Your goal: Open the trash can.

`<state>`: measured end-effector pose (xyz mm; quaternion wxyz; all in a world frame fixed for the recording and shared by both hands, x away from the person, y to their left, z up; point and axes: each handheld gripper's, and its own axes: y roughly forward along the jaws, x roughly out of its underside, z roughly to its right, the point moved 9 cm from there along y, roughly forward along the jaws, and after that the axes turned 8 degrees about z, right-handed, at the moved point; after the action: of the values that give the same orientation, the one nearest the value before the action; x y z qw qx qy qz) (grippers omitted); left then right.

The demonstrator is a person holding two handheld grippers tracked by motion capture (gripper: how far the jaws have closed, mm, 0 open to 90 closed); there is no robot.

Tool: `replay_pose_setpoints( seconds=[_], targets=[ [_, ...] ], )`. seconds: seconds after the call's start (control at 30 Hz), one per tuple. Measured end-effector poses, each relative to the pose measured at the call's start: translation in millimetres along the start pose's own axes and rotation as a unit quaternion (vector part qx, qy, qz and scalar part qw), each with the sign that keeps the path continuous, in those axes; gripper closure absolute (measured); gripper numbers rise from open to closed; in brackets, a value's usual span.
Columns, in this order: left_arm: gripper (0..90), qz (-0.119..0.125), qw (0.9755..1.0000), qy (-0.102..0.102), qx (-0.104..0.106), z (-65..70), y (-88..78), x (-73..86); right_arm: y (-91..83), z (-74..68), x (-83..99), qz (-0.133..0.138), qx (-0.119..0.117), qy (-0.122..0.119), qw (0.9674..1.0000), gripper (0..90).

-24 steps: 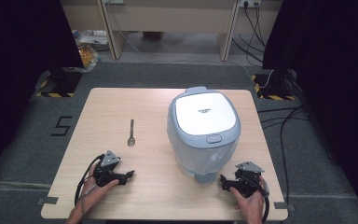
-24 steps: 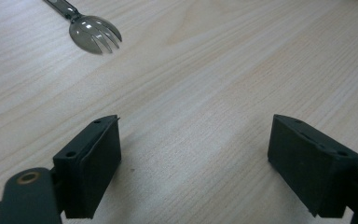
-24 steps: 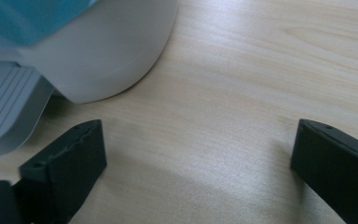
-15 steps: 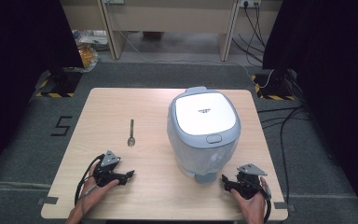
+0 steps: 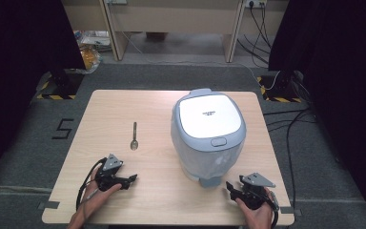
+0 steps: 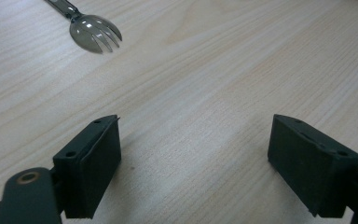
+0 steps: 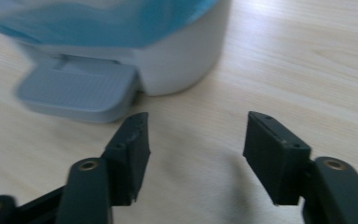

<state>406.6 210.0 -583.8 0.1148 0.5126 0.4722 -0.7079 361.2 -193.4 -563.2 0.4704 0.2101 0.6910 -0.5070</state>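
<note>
The right tool (image 7: 196, 154) hovers low over the pale wooden tabletop (image 7: 307, 70), its two black jaws apart with only bare wood between them. Just beyond stands the white-and-blue cooker (image 7: 168, 46), its grey ribbed tab (image 7: 77, 91) near the left jaw.

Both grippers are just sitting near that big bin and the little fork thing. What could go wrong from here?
The spork lies flat on the table, so the left gripper, open, might skid off it or push it away rather than lift it. The right gripper, also open, sits close to the pedal of the pedal bin; a careless nudge there could shift the bin or pop its lid.
</note>
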Motion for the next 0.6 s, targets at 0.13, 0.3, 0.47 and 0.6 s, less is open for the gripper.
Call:
replay_pose_setpoints(
  seconds=[0.13, 0.3, 0.47, 0.6],
  targets=[
    [16.3, 0.000, 1.0000, 0.000, 0.000, 0.0, 0.0, 0.0, -7.2, -8.7, -4.5, 0.024, -0.020, -0.007, 0.9995, 53.6],
    [16.3, 0.000, 1.0000, 0.000, 0.000, 0.0, 0.0, 0.0, -8.5, -30.1, -13.3, 0.047, -0.053, -0.027, 0.9971, 61.8],
    [16.3, 0.000, 1.0000, 0.000, 0.000, 0.0, 0.0, 0.0, -4.0, -41.2, -12.4, 0.045, -0.067, -0.042, 0.9959, 62.5],
    [16.3, 0.000, 1.0000, 0.000, 0.000, 0.0, 0.0, 0.0, -2.4, -45.2, -15.1, 0.049, -0.067, -0.043, 0.9956, 63.4]
  ],
)
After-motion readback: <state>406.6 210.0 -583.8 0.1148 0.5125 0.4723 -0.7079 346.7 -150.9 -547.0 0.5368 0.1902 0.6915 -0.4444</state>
